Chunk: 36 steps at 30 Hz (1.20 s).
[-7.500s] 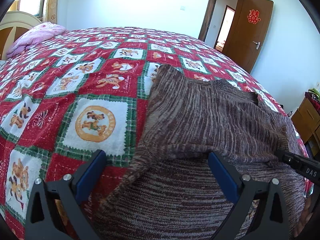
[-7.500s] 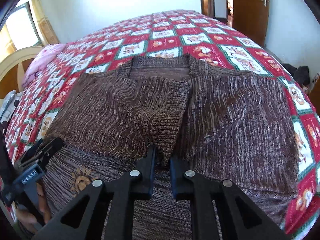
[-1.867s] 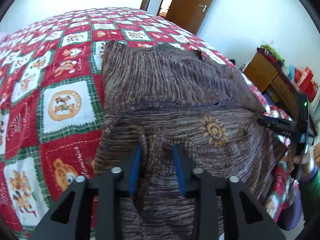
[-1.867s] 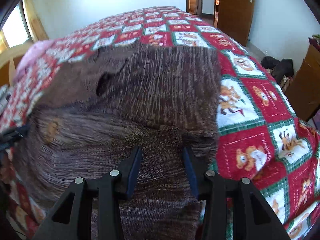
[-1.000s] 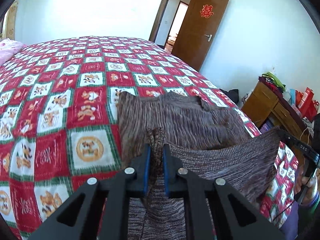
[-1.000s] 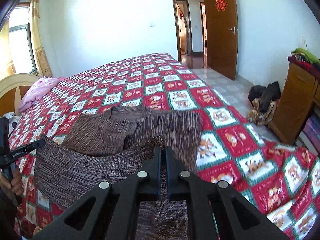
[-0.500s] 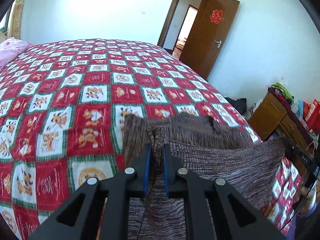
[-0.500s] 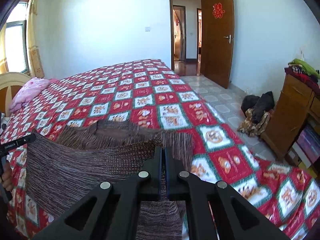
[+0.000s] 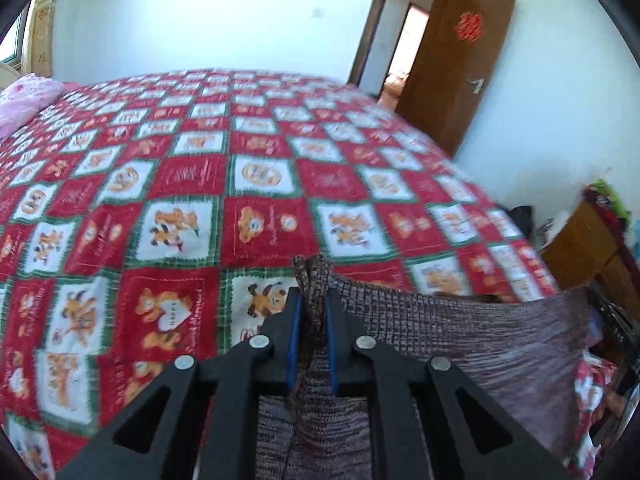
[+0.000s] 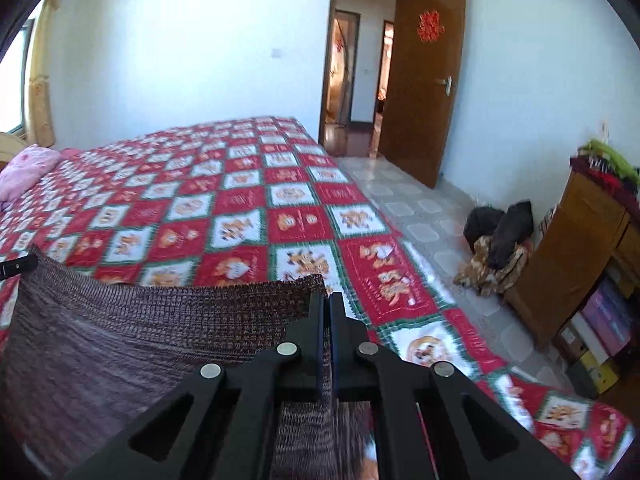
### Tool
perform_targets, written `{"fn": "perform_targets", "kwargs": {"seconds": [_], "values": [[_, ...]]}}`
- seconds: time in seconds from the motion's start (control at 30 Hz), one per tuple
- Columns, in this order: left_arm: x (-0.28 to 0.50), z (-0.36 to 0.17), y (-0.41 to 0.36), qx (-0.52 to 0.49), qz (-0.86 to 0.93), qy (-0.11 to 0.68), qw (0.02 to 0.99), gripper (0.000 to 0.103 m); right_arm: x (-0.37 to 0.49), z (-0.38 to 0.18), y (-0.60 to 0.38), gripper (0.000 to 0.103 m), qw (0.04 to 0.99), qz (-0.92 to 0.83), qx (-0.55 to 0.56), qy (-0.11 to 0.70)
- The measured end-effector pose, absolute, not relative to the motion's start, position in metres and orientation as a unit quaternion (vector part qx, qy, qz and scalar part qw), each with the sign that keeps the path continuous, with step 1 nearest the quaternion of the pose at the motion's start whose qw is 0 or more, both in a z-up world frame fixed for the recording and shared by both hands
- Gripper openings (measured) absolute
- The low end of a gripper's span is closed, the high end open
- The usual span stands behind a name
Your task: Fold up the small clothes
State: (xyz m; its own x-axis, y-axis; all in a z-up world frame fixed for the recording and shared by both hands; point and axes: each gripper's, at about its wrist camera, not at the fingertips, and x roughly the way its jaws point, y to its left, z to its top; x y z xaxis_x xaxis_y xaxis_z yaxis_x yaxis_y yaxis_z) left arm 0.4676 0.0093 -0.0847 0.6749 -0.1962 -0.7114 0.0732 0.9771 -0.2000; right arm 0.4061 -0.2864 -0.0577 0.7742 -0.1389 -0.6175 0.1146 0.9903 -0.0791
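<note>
Above the bed (image 9: 248,184), the left gripper (image 9: 311,308) pinches a bunched corner of the brown sweater (image 9: 460,332), jaws nearly closed. From the right wrist, the right gripper (image 10: 326,312) clamps the sweater's (image 10: 140,332) other corner, cloth stretched between them above the quilt.

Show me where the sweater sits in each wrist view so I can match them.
Left wrist: sweater runs from the shut left gripper at bottom centre out to the right edge.
Right wrist: sweater fills the lower left, its corner pinched in the shut right gripper.
Shared landmark: the brown door with its red emblem.
</note>
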Motion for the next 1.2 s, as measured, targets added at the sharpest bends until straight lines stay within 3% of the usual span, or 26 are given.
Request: {"fn": "perform_targets", "kwargs": {"seconds": [0.13, 0.33, 0.4, 0.53, 0.7, 0.9, 1.2], "values": [[0.484, -0.126, -0.005, -0.032, -0.034, 0.424, 0.904, 0.014, 0.431, -0.109, -0.291, 0.002, 0.929, -0.095, -0.022, 0.358], [0.484, -0.129, -0.019, 0.018, -0.004, 0.424, 0.905, 0.022, 0.447, -0.130, -0.300, 0.002, 0.910, -0.100, -0.007, 0.401], [0.486, -0.131, -0.018, 0.019, 0.001, 0.429, 0.903, 0.029, 0.458, -0.141, -0.306, 0.002, 0.894, -0.107, 0.005, 0.435], [0.492, -0.130, 0.001, -0.025, -0.003, 0.448, 0.894, 0.047, 0.453, -0.132, -0.311, 0.002, 0.899, -0.096, 0.025, 0.427], [0.455, -0.104, 0.017, -0.041, -0.015, 0.438, 0.898, 0.058, 0.389, -0.073, -0.312, 0.003, 0.928, -0.124, 0.066, 0.346], [0.390, -0.095, -0.024, 0.000, -0.061, 0.433, 0.899, 0.069, 0.347, -0.081, -0.231, 0.003, 0.909, 0.018, 0.069, 0.410], [0.356, -0.123, -0.059, 0.067, -0.039, 0.440, 0.895, 0.071, 0.333, -0.134, -0.165, 0.003, 0.887, 0.059, 0.075, 0.452]]}}
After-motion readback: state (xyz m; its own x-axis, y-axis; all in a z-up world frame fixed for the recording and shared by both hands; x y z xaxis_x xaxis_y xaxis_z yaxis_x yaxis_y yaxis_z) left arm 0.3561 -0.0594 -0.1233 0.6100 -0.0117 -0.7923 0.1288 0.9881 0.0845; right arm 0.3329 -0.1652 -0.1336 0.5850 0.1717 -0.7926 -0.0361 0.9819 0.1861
